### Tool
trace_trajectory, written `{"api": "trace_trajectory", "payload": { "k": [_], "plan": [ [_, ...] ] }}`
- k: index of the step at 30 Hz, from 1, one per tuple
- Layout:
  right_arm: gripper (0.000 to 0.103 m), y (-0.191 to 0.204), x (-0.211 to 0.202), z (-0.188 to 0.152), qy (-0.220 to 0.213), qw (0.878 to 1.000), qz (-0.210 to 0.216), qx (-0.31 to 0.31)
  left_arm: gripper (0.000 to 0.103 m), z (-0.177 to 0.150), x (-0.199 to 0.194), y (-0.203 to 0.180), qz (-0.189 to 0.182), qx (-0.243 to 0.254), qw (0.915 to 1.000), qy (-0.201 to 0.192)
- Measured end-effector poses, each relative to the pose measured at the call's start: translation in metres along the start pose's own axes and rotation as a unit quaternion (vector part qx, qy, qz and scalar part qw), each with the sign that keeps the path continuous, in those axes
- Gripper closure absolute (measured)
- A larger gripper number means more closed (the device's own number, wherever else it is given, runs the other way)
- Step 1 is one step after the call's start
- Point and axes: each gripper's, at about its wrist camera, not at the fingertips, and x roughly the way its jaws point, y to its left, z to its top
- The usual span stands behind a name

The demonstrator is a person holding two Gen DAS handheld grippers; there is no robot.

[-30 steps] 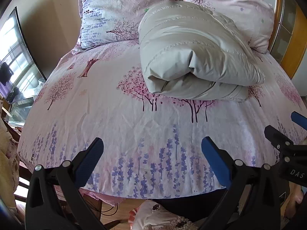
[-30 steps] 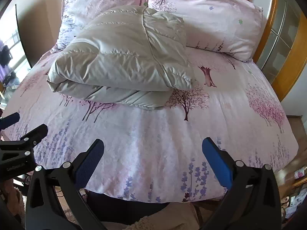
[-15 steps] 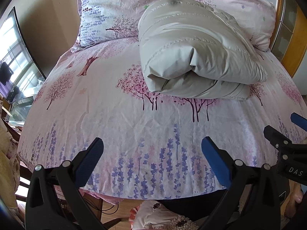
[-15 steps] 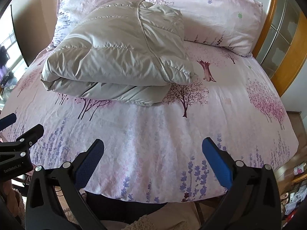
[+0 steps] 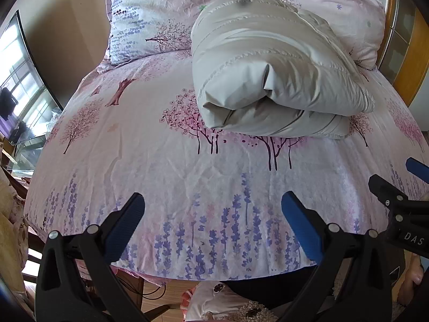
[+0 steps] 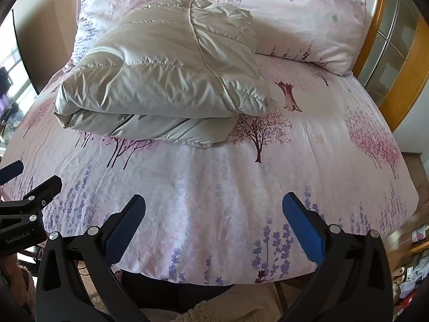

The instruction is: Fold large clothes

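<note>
A pale grey quilted down jacket (image 5: 270, 72) (image 6: 166, 80) lies folded in a thick bundle on the bed, its far end against the pillows. My left gripper (image 5: 213, 201) hangs open over the bed's near edge, well short of the jacket, with nothing between its blue pads. The right gripper (image 6: 213, 204) is also open and holds nothing, level with the left one. Each gripper shows at the edge of the other's view: the right one (image 5: 402, 187), the left one (image 6: 26, 187).
The bed (image 5: 134, 147) has a pink sheet printed with trees and lavender. Two matching pillows (image 5: 161, 13) (image 6: 295, 13) lean at the head. A wooden frame with glass panes (image 6: 394, 53) stands on the right. A window (image 5: 21, 80) is at the left.
Both grippers have moved a little forward toward the jacket, which now looks larger and nearer. They stay open; the jacket has not moved.
</note>
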Motion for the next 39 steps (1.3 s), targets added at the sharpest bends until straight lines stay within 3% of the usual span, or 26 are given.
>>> {"api": "trace_trajectory", "payload": {
  "k": [39],
  "plan": [
    [0.001, 0.0001, 0.0023, -0.0004, 0.005, 1.0, 0.003, 0.01, 0.002, -0.0004, 0.0016, 0.0016, -0.002, -0.001, 1.0, 0.003]
  ]
}}
